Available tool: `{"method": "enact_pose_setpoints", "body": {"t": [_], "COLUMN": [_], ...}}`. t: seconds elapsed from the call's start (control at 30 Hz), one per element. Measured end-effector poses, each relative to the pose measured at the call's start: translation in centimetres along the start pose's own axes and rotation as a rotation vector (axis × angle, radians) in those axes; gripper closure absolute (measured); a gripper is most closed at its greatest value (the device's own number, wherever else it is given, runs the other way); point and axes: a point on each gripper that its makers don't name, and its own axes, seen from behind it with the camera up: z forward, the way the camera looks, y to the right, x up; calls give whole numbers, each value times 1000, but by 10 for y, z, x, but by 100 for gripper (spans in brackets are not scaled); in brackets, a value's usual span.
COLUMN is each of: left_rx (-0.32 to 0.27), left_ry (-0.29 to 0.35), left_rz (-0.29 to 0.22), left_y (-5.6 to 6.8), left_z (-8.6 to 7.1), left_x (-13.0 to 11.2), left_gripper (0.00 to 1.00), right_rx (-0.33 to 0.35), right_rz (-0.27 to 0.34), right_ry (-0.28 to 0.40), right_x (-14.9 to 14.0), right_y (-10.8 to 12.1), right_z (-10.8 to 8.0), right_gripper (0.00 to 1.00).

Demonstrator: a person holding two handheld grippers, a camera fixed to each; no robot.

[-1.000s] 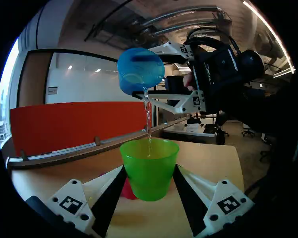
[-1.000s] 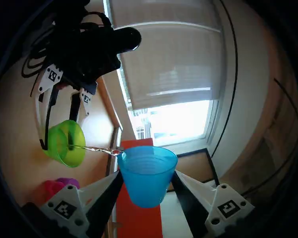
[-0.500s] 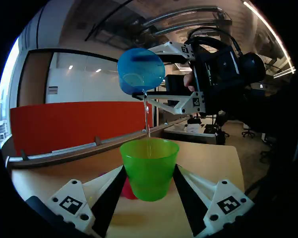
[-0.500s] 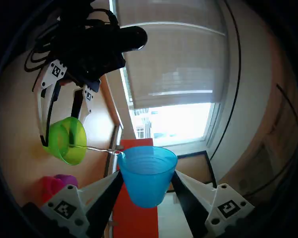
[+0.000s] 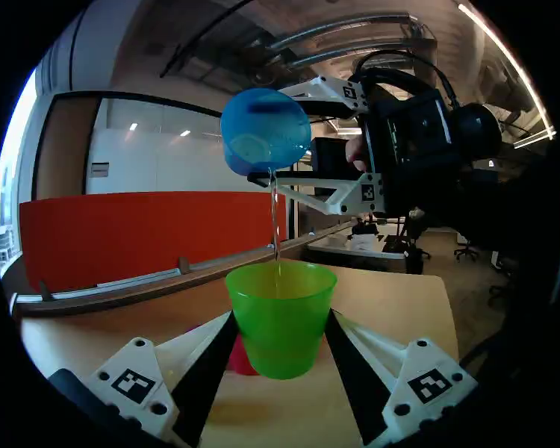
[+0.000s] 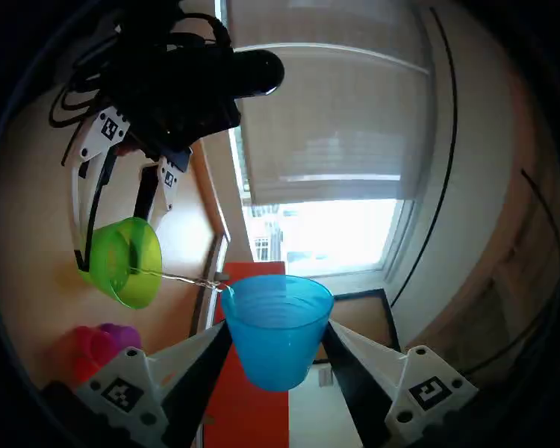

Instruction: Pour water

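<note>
Jaws of left gripper (image 5: 280, 319) clamp the green cup (image 5: 281, 336); jaws of right gripper (image 6: 278, 326) clamp the tilted blue cup (image 6: 276, 347).

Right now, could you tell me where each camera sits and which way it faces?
Left gripper view: rides the left tongs, which clamp the green cup, facing level across the table; a hand shows behind the right tongs.
Right gripper view: rides the right tongs, which clamp the blue cup, rolled sideways, facing a window.
Shared: both cups, both tongs, the water stream.
</note>
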Motion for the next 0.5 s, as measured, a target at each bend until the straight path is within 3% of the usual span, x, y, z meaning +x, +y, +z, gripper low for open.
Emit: {"method": "enact_pose_setpoints", "body": {"t": [0.5], "left_rx": [-1], "left_ry": [-1], "left_rz": [0], "left_y": [0], "left_z": [2], "left_x": [-2], "left_gripper": [20], "right_rx": [-5], "right_rz": [-39], "right_ry": [1], "right_x": [0], "right_y": [0], "right_z": [1], "right_gripper": [14]}}
